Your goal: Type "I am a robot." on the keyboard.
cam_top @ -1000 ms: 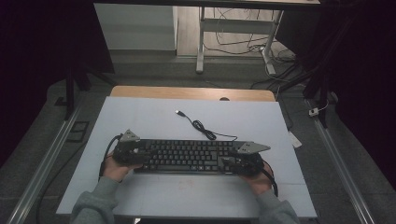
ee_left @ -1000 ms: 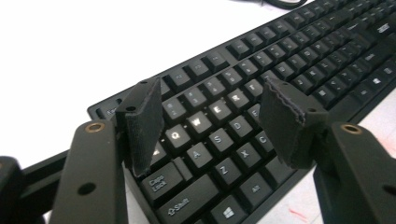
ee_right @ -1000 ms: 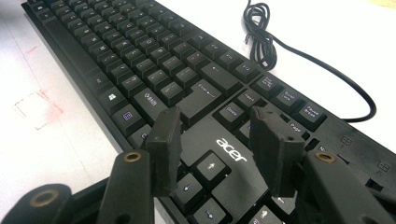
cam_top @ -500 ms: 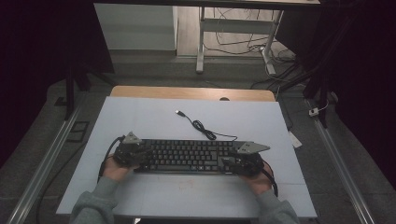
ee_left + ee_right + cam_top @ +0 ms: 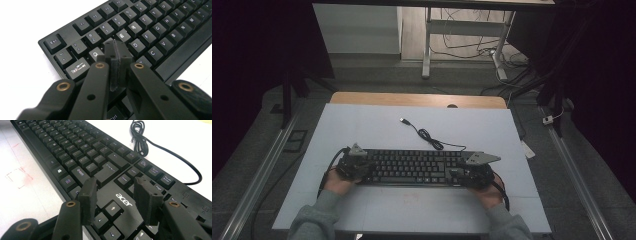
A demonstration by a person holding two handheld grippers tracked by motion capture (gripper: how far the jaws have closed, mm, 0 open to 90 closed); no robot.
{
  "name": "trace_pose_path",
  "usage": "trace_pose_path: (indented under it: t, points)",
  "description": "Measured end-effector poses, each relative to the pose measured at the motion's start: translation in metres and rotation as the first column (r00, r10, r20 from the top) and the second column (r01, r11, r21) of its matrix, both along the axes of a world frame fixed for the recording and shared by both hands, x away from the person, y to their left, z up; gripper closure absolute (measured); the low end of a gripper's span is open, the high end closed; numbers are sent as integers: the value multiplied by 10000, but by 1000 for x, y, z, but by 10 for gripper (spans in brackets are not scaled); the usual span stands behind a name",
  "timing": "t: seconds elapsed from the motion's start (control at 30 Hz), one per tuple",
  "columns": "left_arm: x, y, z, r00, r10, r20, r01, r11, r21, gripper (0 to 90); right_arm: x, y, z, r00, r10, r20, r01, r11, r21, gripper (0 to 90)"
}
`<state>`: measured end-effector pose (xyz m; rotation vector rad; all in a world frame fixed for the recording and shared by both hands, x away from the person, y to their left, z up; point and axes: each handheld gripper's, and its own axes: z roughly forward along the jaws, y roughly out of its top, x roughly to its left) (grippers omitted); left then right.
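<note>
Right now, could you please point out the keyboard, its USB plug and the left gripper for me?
keyboard point(image 5: 414, 167): high view, middle of the key field.
USB plug point(image 5: 403, 120): high view, free end of the cable on the table.
left gripper point(image 5: 117, 47): left gripper view, tips of the shut jaws above the keys.

Lab: railed rig table point(image 5: 362, 125), floor cables point(image 5: 472, 45).

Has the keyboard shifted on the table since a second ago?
No. The keyboard lies where it did, at the same distance from the table's wooden far edge.
</note>
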<state>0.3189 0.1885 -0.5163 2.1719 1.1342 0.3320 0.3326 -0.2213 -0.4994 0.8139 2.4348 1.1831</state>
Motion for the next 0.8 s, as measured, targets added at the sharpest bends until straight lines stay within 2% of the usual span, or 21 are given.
trace_pose_path:
  t: [0.4, 0.47, 0.57, 0.67, 0.8]
  points:
    - [1, -1, -3, 10000, 17, -82, -16, 10000, 42, 882, 0, 0, 0, 10000, -19, 6, 19, 10000, -27, 537]
    - [1, -1, -4, 9998, 26, -197, -24, 9999, 112, 882, 0, 0, 0, 10000, -20, 9, 20, 10000, -29, 537]
    - [2, 0, -5, 9997, 80, -212, -81, 10000, -28, 883, 0, 0, 0, 10000, -16, 2, 16, 10000, -49, 537]
    - [0, -1, -3, 9999, 99, -45, -99, 9999, -14, 883, 0, 0, 0, 10000, -19, -3, 19, 10000, -43, 537]
    - [-3, 1, 7, 9993, 130, 353, -116, 9992, -378, 882, 0, 0, 0, 10000, -11, 12, 11, 10000, -1, 537]
